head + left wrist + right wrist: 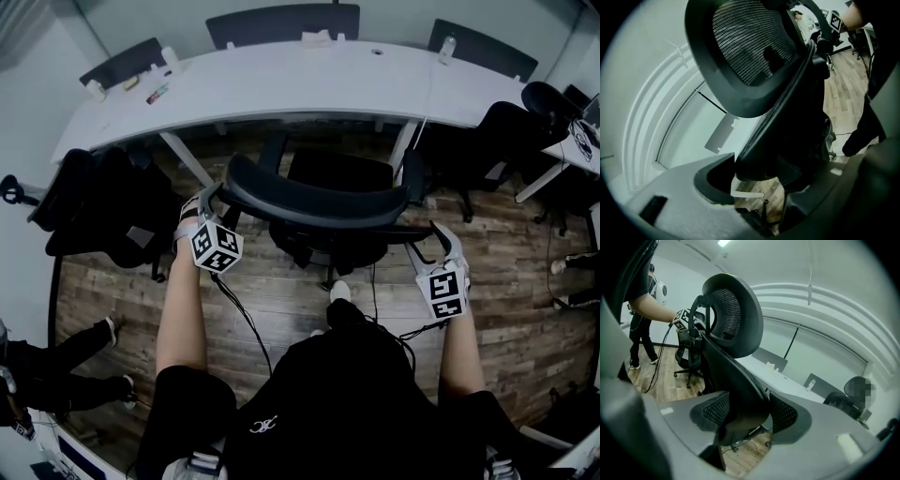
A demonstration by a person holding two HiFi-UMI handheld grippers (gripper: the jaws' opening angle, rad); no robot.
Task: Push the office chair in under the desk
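The left tongs (208,201) are clamped on the left end of the backrest (309,202) of the office chair (339,172), whose seat sits partly beneath the near edge of the curved white worktop (309,84). The right tongs (441,239) grip the backrest's right end. The backrest runs left to right between them, each tongs equally near it. The worktop lies straight beyond on the far side, so an even push away looks right.
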